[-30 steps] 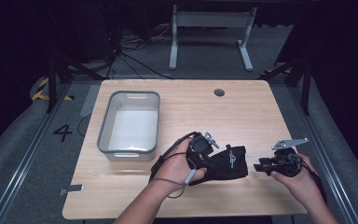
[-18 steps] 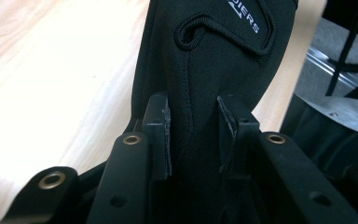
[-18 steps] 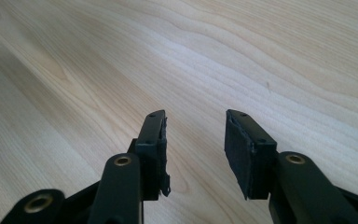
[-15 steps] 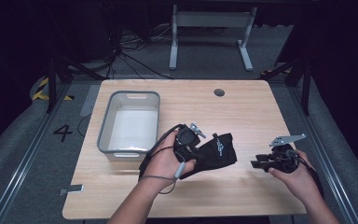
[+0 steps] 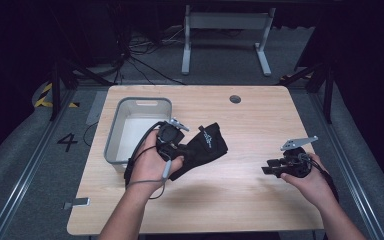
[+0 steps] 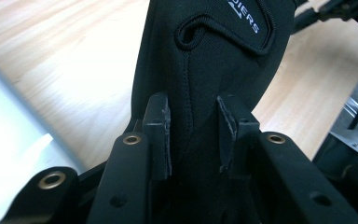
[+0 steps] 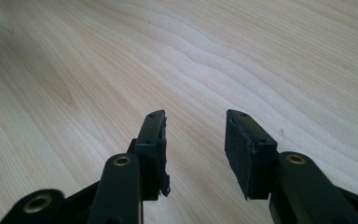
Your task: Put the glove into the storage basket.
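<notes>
Left forearm enters from bottom centre-left of the high view; left gripper [image 5: 172, 137] sits mid-frame, jaws clamped on black fabric [image 6: 205, 70]. Right gripper [image 5: 275, 166] at lower right, held in the right hand [image 5: 307, 181], jaws parted, nothing between.

The table [image 5: 260, 125] has a light wood-grain top with rounded corners. A round dark grommet [image 5: 235, 99] sits near the far edge. A grey bin [image 5: 137, 127] stands by the left edge. A black fabric item [image 5: 207, 145] lies beside the bin, toward the centre.
</notes>
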Demonstrator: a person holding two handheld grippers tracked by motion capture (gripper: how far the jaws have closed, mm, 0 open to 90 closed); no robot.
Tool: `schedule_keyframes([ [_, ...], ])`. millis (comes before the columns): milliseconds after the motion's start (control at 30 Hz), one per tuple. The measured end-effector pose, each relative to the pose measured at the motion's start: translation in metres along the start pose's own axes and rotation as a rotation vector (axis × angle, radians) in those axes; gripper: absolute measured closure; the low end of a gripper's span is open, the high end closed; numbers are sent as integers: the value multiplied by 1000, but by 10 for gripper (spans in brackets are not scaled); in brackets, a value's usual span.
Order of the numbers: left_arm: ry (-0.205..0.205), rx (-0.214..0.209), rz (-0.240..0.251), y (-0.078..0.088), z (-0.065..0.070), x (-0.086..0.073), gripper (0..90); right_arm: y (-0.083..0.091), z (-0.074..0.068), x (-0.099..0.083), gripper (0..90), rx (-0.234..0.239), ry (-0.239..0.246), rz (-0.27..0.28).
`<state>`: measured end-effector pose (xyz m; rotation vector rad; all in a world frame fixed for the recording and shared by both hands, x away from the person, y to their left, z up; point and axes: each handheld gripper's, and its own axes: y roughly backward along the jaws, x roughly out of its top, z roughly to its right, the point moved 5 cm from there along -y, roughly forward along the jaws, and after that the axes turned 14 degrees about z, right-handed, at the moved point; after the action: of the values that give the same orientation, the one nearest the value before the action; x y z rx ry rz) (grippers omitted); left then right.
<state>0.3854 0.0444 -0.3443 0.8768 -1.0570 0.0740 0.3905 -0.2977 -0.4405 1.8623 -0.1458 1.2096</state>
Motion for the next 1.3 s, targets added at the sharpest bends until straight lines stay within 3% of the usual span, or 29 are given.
schedule_keyframes([
  [300, 77, 96, 45, 22, -38, 5, 678, -11, -4, 4, 593, 21, 15, -13],
  [467, 110, 161, 58, 24, -58, 9, 677, -11, -5, 4, 593, 23, 13, -13],
  [667, 184, 222, 94, 25, -85, 13, 677, -7, -3, 2, 591, 13, 9, -7],
  [867, 219, 285, 96, 17, -110, 16, 676, -5, -2, 1, 590, 10, 5, -6],
  [1300, 366, 383, 92, 3, -153, 3, 676, -3, -1, -2, 585, 4, -7, -5],
])
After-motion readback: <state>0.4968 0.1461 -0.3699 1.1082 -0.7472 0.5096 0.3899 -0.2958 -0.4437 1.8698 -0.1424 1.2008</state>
